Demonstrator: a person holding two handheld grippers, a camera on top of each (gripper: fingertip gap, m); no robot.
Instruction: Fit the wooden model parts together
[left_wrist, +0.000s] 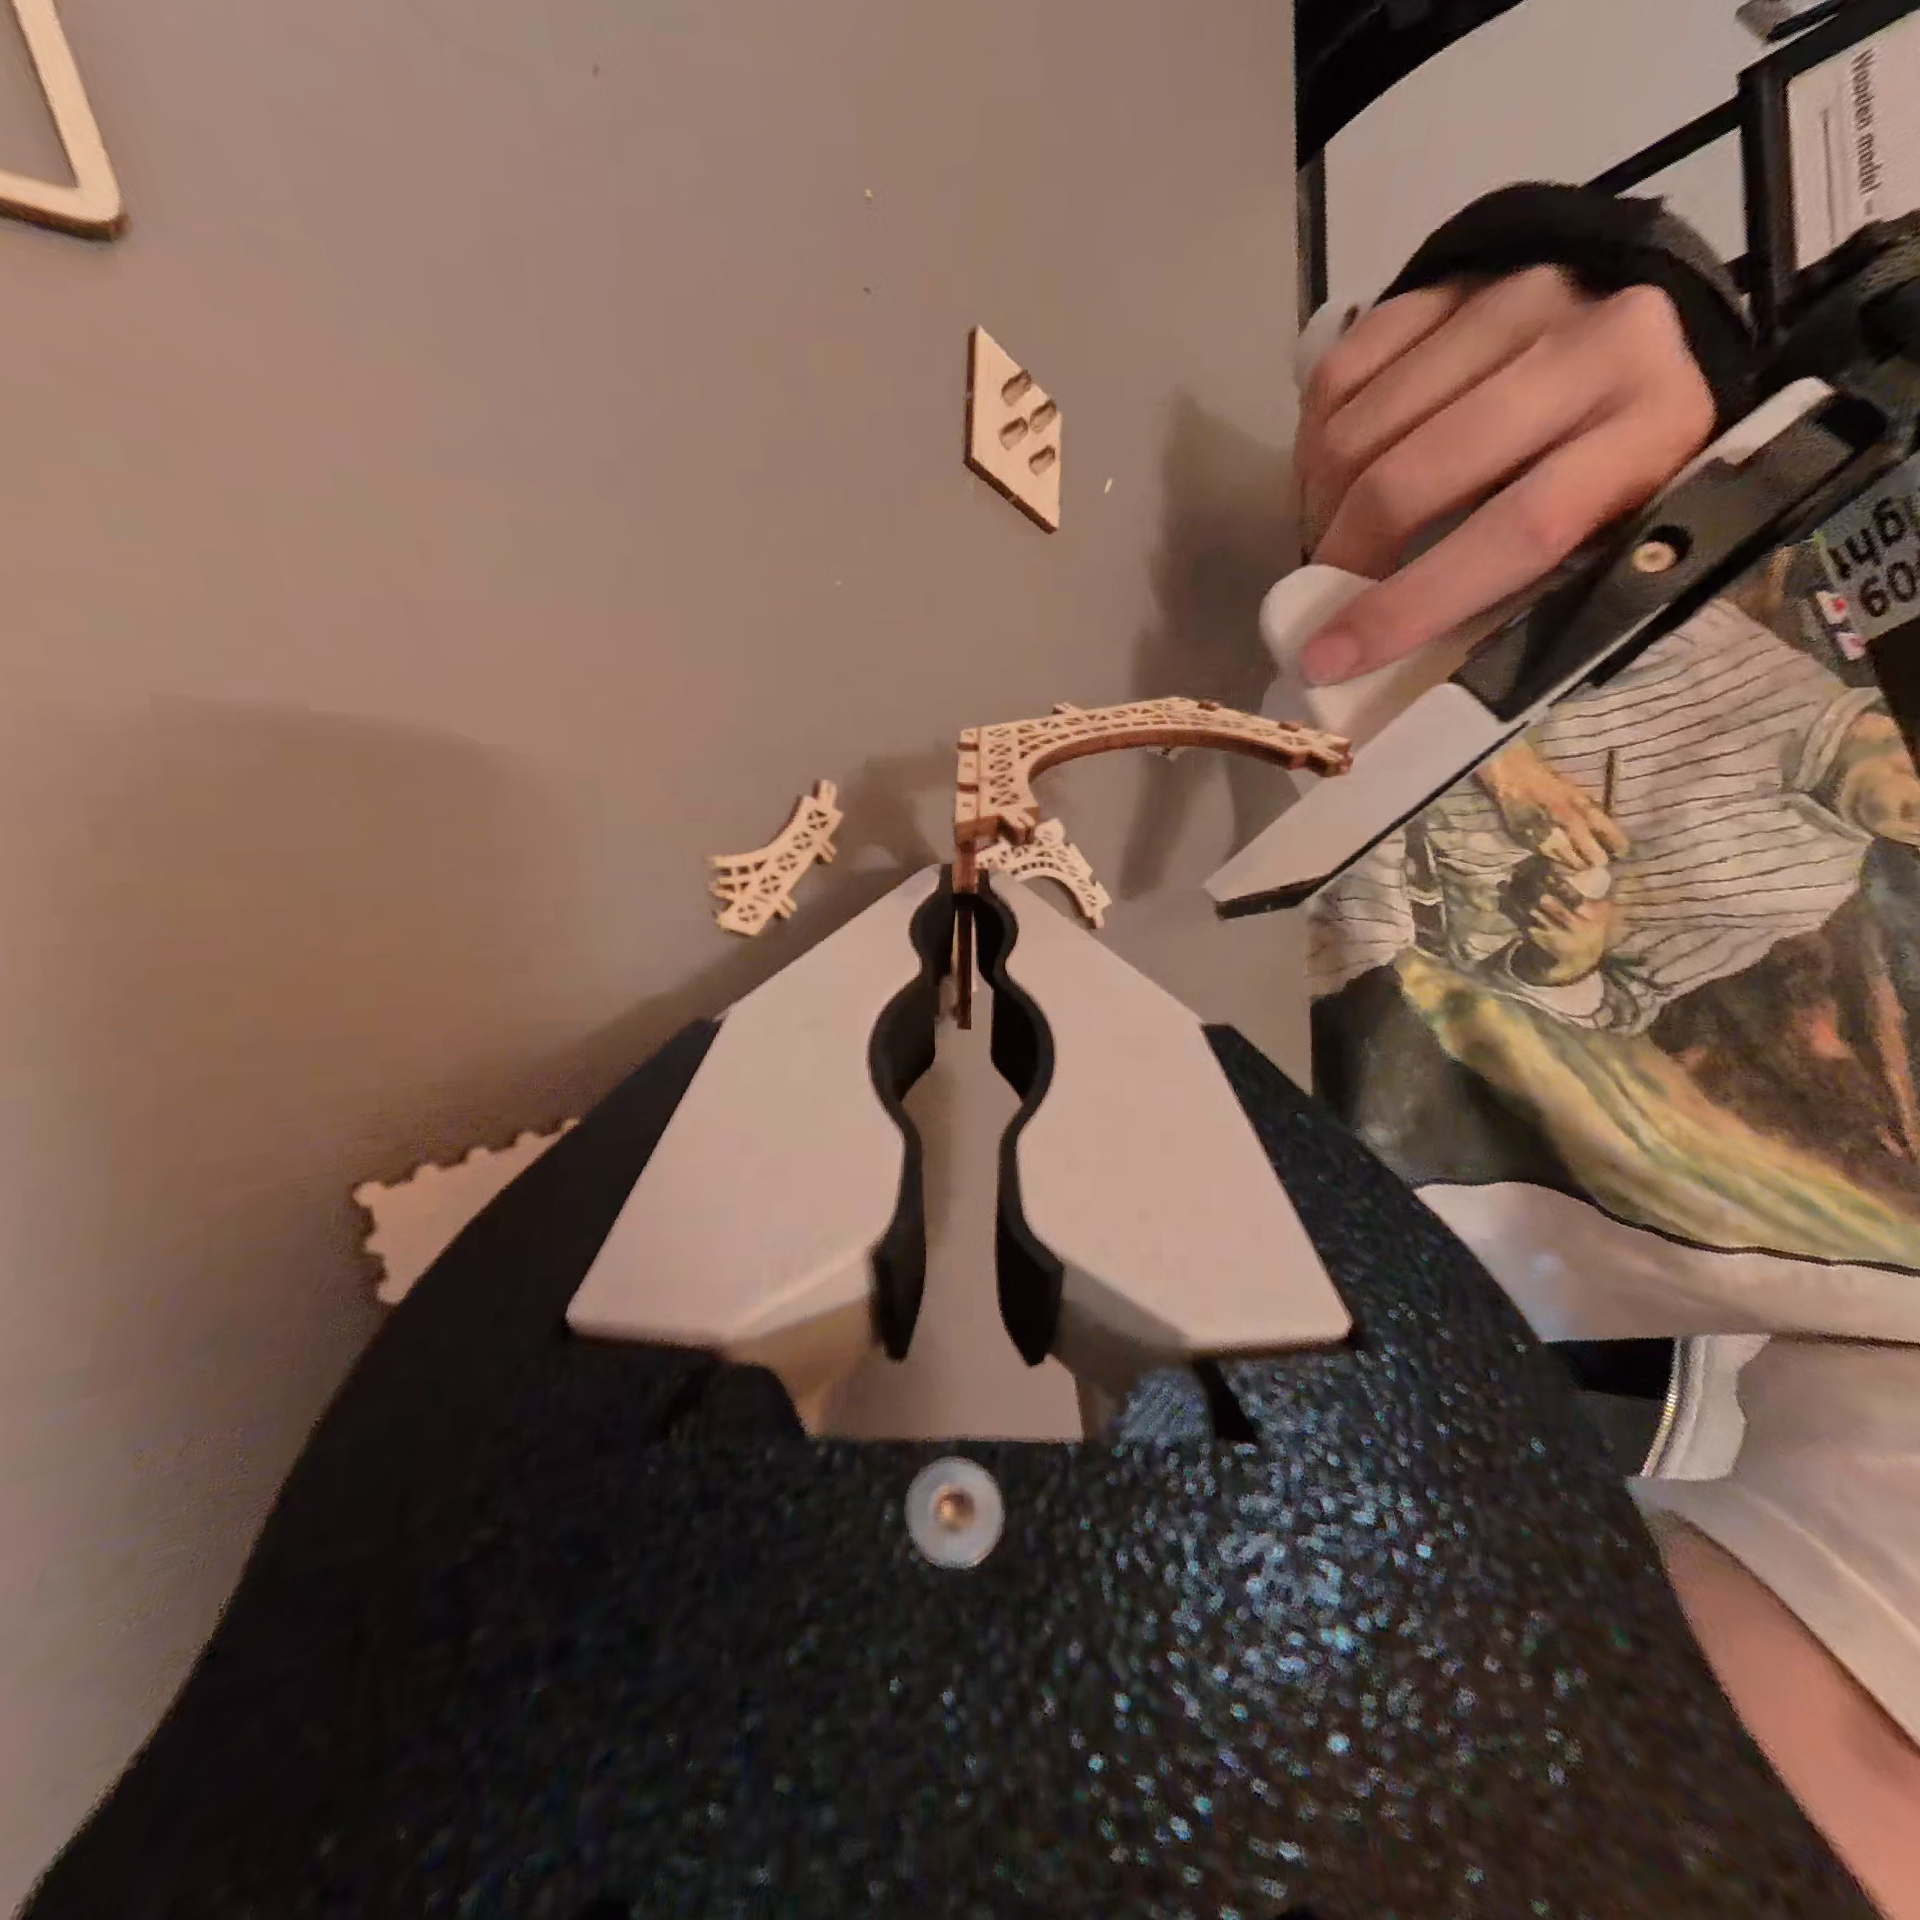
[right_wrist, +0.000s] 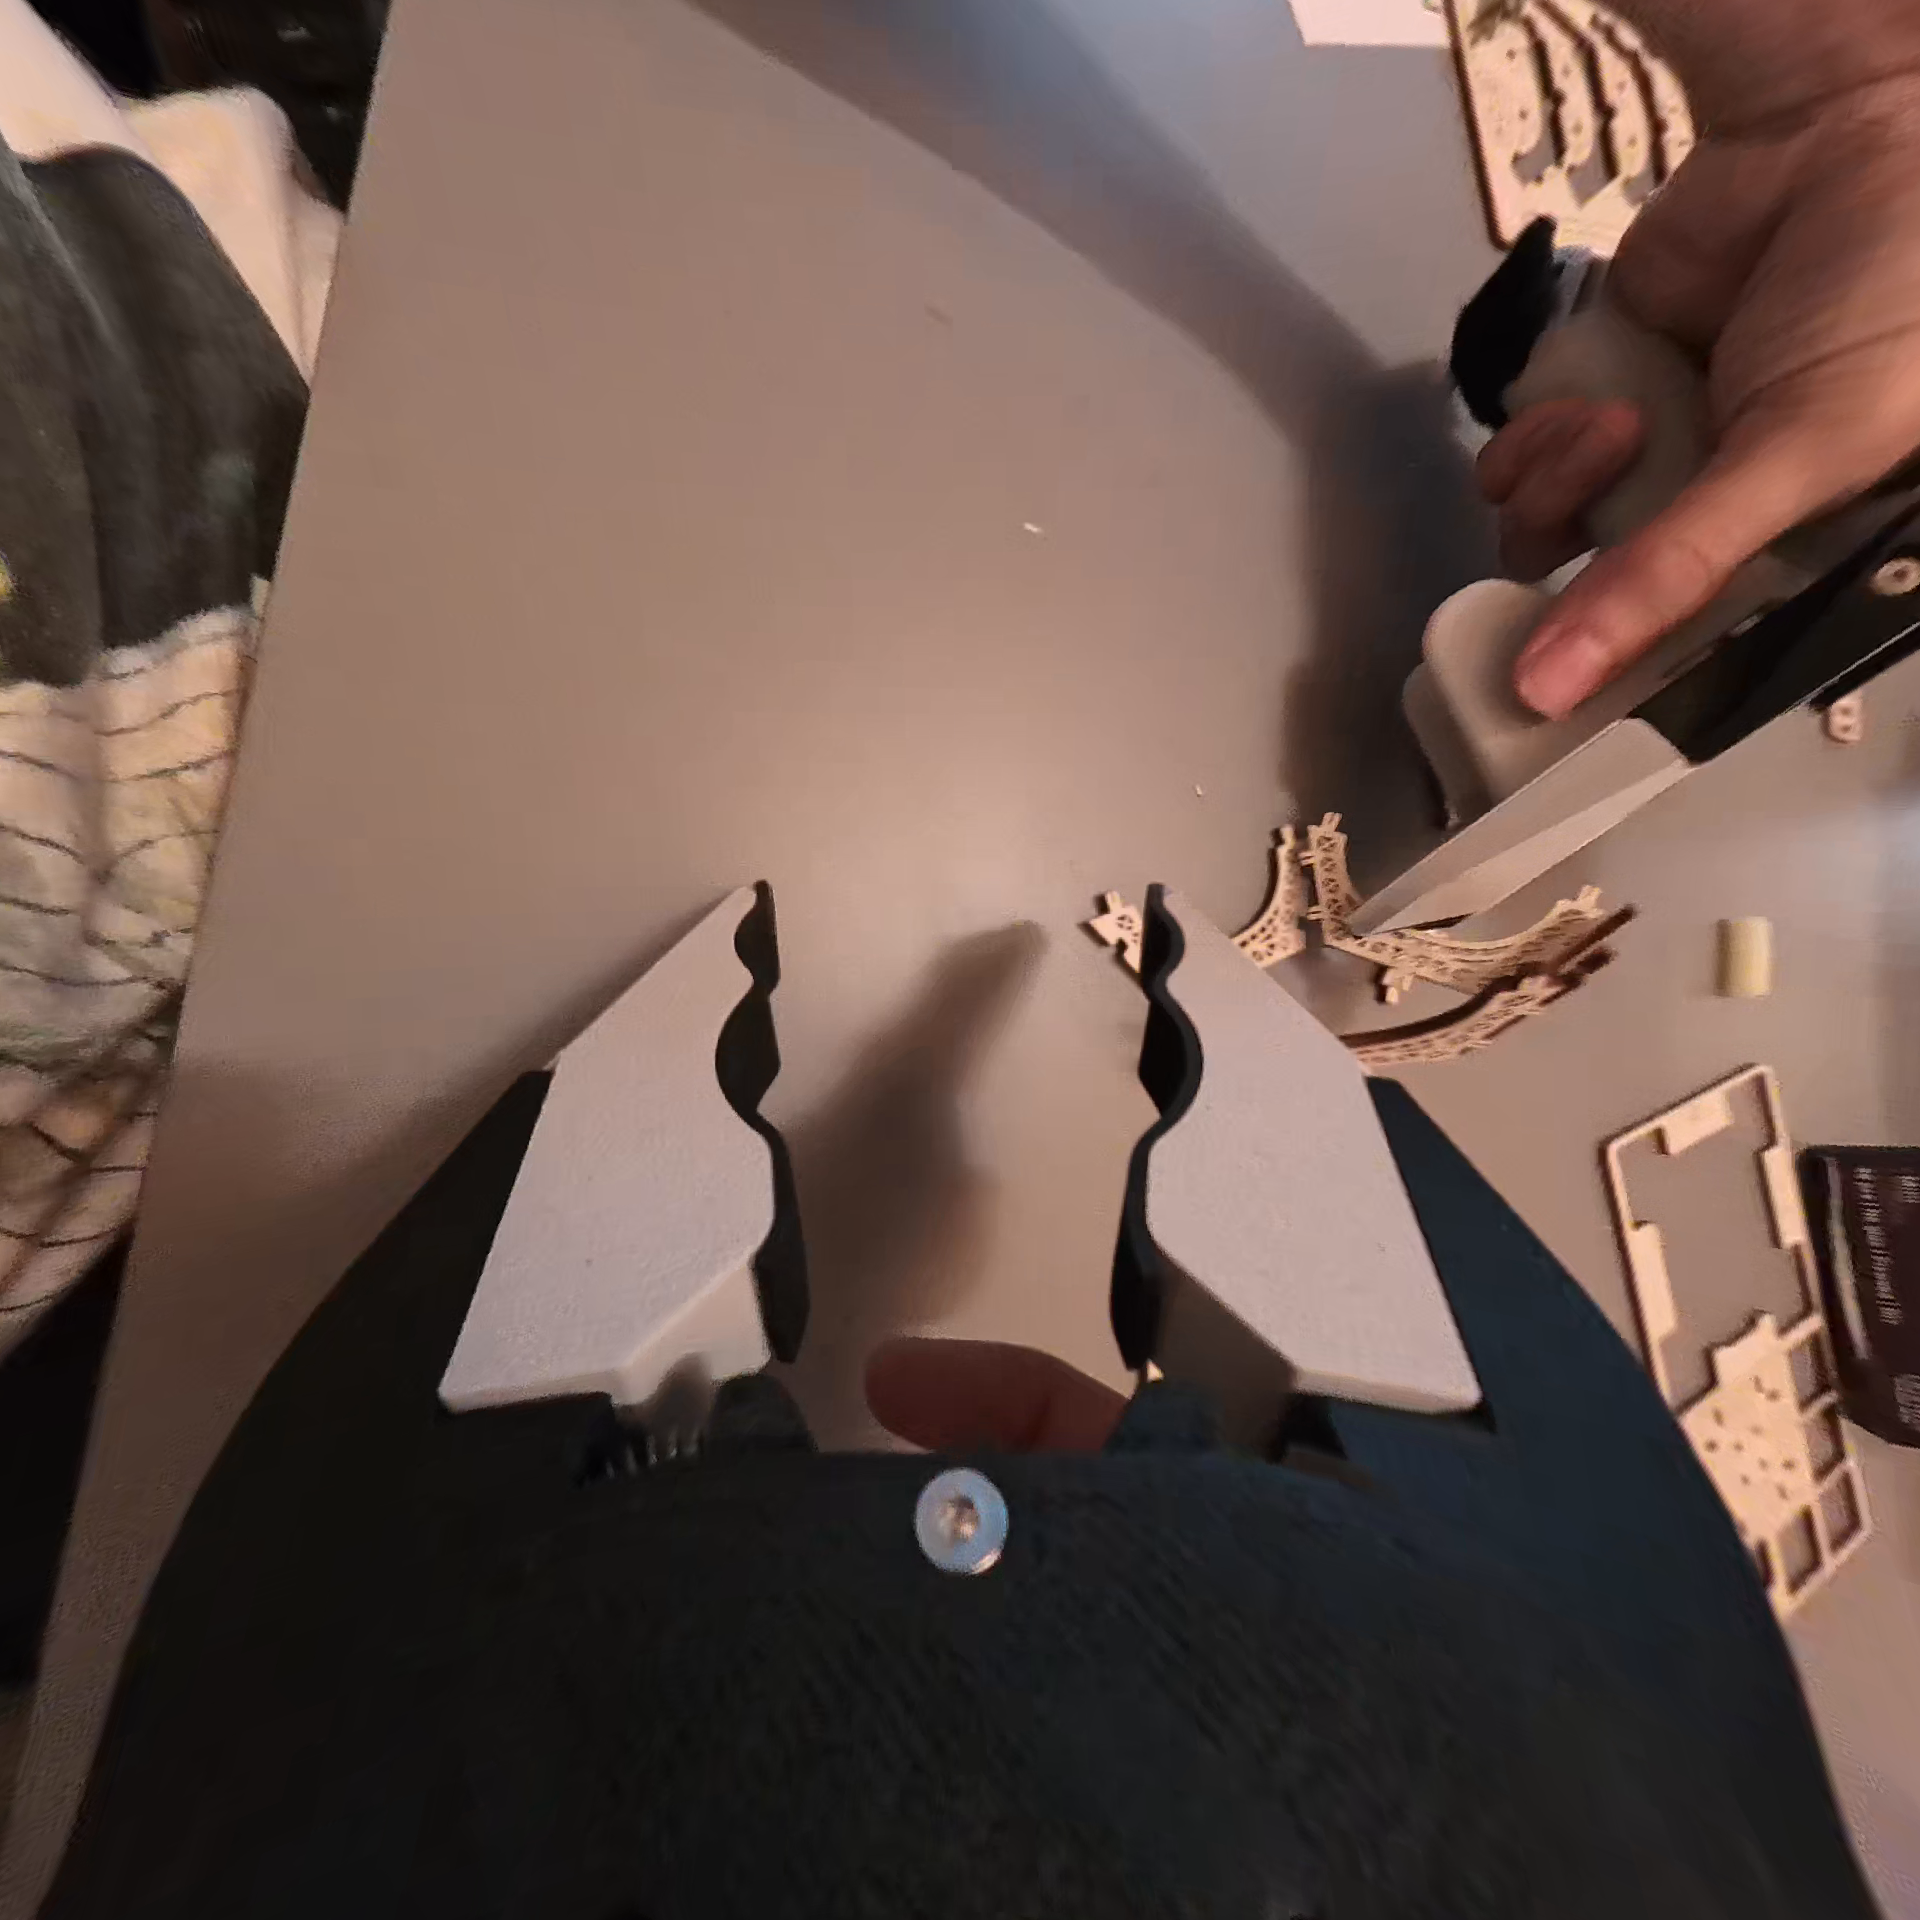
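Observation:
My left gripper is shut on the edge of a wooden lattice arch assembly and holds it upright just above the grey table. The right wrist view shows that gripper and its arch assembly at the right. My right gripper is open and empty over bare table, to the left of the parts. It also shows in the left wrist view, close to the arch's free end. A loose curved lattice piece and another arch piece lie on the table by the left fingertips.
A diamond-shaped slotted piece lies farther off, a triangular frame at the top left. Punched-out wooden sheets, a small dowel and a dark box lie at the right. The person's shirt is beside the table edge.

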